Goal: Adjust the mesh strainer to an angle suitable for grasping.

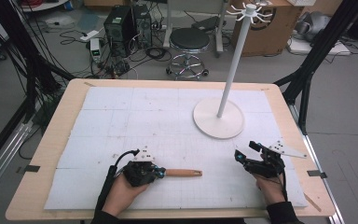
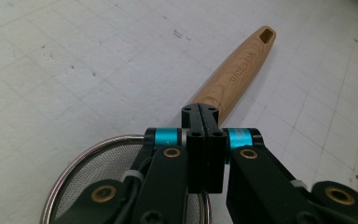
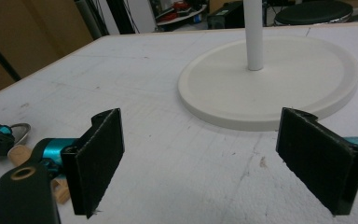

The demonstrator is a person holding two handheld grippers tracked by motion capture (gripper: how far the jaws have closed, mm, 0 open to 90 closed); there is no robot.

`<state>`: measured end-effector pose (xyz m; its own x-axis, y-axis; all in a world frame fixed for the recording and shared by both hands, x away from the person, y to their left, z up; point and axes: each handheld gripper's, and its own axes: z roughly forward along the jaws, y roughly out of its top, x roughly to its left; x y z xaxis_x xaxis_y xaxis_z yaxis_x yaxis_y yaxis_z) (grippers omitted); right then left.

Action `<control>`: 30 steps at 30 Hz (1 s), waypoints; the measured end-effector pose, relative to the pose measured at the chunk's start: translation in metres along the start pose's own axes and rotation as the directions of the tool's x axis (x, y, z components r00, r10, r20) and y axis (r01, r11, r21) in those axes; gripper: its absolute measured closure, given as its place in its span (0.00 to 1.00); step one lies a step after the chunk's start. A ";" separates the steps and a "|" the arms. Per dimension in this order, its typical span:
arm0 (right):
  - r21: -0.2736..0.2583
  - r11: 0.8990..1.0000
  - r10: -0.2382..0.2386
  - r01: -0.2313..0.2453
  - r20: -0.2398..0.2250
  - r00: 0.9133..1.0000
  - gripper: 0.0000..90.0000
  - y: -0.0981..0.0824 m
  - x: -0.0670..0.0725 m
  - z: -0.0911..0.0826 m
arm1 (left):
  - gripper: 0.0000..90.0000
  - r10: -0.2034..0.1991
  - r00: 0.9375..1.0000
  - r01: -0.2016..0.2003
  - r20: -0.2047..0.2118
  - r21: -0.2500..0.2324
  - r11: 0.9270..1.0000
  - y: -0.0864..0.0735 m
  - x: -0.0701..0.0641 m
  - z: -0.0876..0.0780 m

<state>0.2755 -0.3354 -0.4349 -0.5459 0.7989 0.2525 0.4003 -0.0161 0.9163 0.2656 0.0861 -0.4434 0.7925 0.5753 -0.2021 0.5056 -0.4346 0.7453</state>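
A small mesh strainer with a wooden handle (image 1: 182, 172) lies on the white mat near the front edge. Its handle points right, toward my right gripper. My left gripper (image 1: 161, 172) is shut on the strainer where the handle meets the wire rim. In the left gripper view the jaws (image 2: 200, 116) are pressed together over the near end of the wooden handle (image 2: 235, 77). The mesh bowl (image 2: 98, 163) sits partly hidden under the gripper body. My right gripper (image 1: 245, 150) rests at the front right, open and holding nothing (image 3: 200, 121).
A white hanger stand with a round base (image 1: 218, 119) and a tall pole (image 1: 233, 65) stands at the right back of the mat. Its base (image 3: 270, 88) lies just ahead of my right gripper. The wooden table edge (image 1: 51, 140) frames the mat.
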 end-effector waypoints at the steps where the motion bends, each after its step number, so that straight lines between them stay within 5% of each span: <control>1: 0.001 1.000 0.001 -0.001 -0.001 1.000 0.16 0.000 0.000 0.000 | 1.00 -0.003 1.000 0.003 -0.002 -0.001 1.000 0.001 -0.001 0.002; 30: -0.002 1.000 0.005 -0.005 0.001 1.000 0.16 0.000 0.000 -0.002 | 1.00 -0.013 1.000 0.013 0.027 -0.005 1.000 0.033 -0.012 0.046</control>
<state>0.2739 -0.3365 -0.4345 -0.5433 0.7994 0.2566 0.4017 -0.0208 0.9155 0.2885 0.0328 -0.4452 0.7947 0.5621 -0.2292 0.5145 -0.4235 0.7456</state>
